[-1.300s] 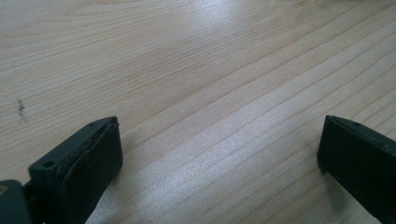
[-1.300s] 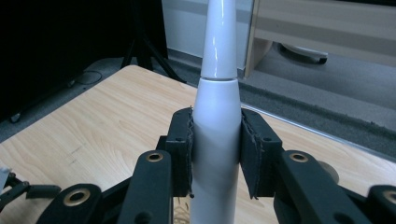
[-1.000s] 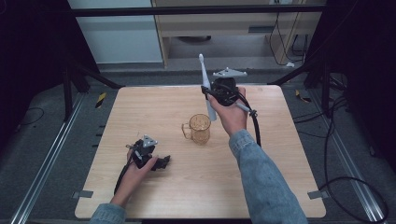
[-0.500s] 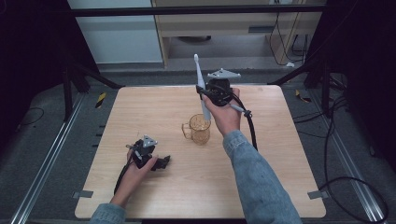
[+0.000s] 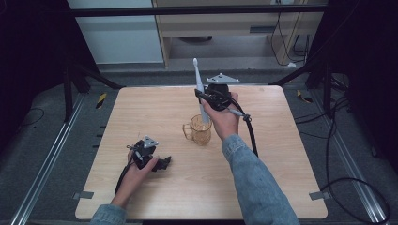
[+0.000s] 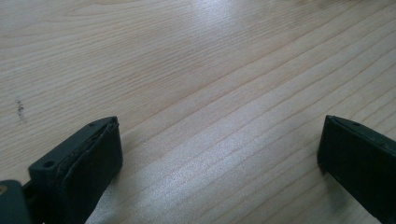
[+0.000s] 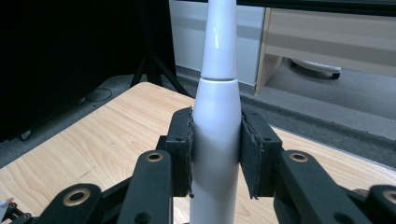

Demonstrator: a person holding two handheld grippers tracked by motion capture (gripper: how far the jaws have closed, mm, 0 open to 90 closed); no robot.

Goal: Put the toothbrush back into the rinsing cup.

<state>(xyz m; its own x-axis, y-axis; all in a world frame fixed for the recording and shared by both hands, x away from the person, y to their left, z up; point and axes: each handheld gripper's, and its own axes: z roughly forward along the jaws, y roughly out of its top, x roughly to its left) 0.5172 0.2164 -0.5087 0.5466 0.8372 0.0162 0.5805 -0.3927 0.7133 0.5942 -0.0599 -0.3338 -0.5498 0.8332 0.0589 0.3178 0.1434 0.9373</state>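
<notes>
Toothbrush [image 7: 216,140] stands nearly upright between the pads [image 7: 183,151] of the right gripper [image 5: 202,97], which is clenched on its thick white handle. In the right gripper view the pads press on both sides of the handle, and the narrower neck rises above them. From the high view the toothbrush [image 5: 199,84] leans slightly left at its top, and its lower end is down in the mouth of the mug [image 5: 202,130], a clear amber glass with its handle to the left, standing near the middle of the table [image 5: 281,154]. The right hand [image 5: 225,117] holds the gripper just above and behind the mug. The left gripper [image 5: 162,163] rests on the table well left of the mug, released: in its own view the jaws stand wide apart over bare wood [image 6: 210,93], nothing between them
</notes>
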